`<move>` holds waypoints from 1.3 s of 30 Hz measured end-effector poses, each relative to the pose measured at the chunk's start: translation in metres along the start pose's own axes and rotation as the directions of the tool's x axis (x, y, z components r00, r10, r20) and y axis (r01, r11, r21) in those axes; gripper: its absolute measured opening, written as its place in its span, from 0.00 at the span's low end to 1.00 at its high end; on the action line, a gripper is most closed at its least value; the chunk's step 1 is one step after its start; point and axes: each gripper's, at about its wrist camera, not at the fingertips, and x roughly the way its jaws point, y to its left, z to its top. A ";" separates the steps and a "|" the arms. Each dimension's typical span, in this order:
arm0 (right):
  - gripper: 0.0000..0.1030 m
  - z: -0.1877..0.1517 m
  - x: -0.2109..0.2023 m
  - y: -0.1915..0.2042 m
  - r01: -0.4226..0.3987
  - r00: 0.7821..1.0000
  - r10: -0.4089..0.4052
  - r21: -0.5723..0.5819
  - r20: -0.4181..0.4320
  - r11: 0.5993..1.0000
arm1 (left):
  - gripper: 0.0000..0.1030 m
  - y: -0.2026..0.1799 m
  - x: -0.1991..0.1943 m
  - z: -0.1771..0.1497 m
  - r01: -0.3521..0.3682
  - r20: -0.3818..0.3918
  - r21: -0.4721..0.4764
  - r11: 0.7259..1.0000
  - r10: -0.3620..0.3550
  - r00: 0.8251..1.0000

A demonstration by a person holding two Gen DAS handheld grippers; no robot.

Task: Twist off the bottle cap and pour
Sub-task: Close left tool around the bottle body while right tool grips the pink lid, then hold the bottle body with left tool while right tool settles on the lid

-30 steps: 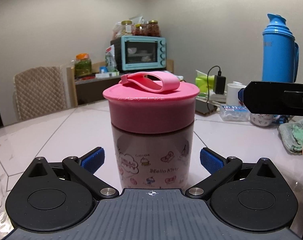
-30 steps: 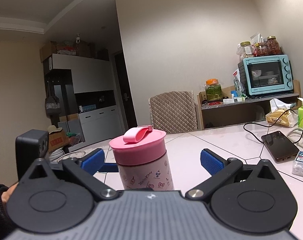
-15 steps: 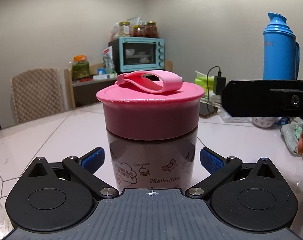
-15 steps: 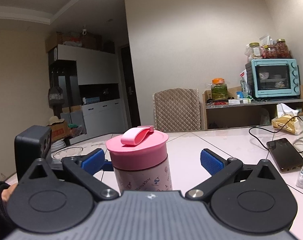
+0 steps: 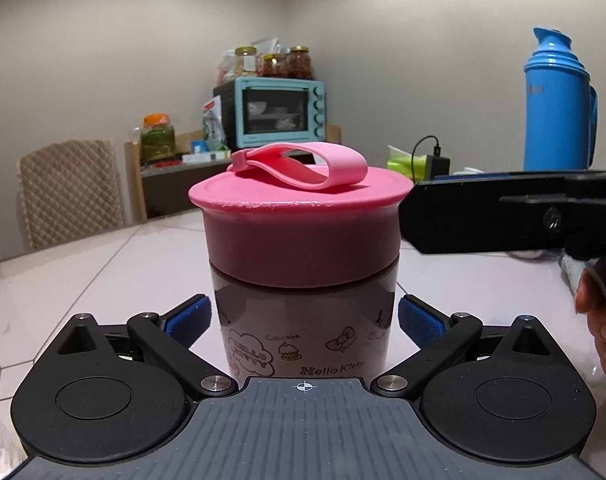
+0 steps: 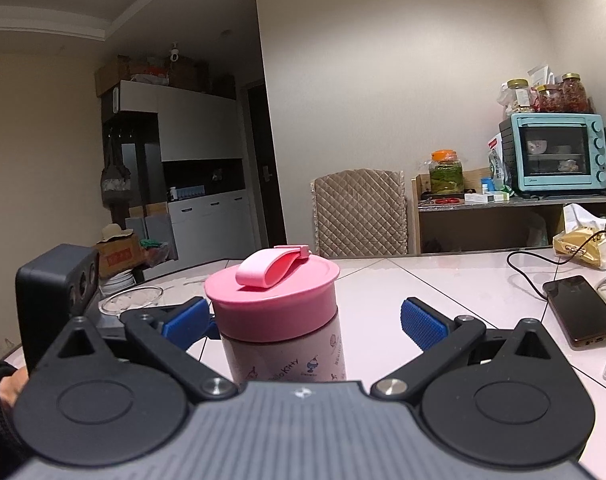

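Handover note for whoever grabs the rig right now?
Left tool: open, pads either side of the pink Hello Kitty bottle body, not clamped.
Right tool: open, level with the pink cap, bottle nearer its left pad.
Bottle upright on the white table, cap on. Glass bowl behind the left tool.
Done: approach. Left: clamp body, unscrew cap, pour.

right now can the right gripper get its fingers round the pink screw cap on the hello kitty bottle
Probably yes. The right gripper is open, level with the pink screw cap, nothing between them. The cap sits toward its left finger, so it may need centring. The left gripper flanks the bottle body lower down, leaving the cap free.
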 end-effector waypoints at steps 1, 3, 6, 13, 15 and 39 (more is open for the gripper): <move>1.00 0.000 0.001 0.000 -0.001 1.000 0.001 0.000 0.000 1.000 | 0.97 0.000 0.000 0.000 0.001 0.001 0.001 1.000 -0.001 1.000; 1.00 0.000 0.002 0.000 -0.003 1.000 0.003 0.000 0.000 1.000 | 0.96 0.000 0.000 0.000 0.001 0.003 0.002 1.000 -0.001 1.000; 1.00 0.002 0.004 0.000 -0.007 1.000 0.007 -0.003 -0.002 1.000 | 0.94 0.002 0.001 0.000 0.002 0.004 -0.002 1.000 -0.002 1.000; 1.00 0.002 0.006 -0.001 -0.011 1.000 0.011 -0.005 -0.005 1.000 | 0.88 0.004 0.000 0.000 0.017 -0.002 -0.007 1.000 -0.017 1.000; 1.00 0.001 0.007 -0.001 -0.013 1.000 0.013 -0.008 -0.007 1.000 | 0.88 0.005 0.000 0.000 0.017 -0.004 -0.007 1.000 -0.017 1.000; 1.00 0.011 0.018 0.014 -0.047 0.998 0.045 -0.064 -0.036 0.997 | 0.87 0.016 -0.011 -0.004 0.025 -0.008 -0.006 1.000 -0.025 1.000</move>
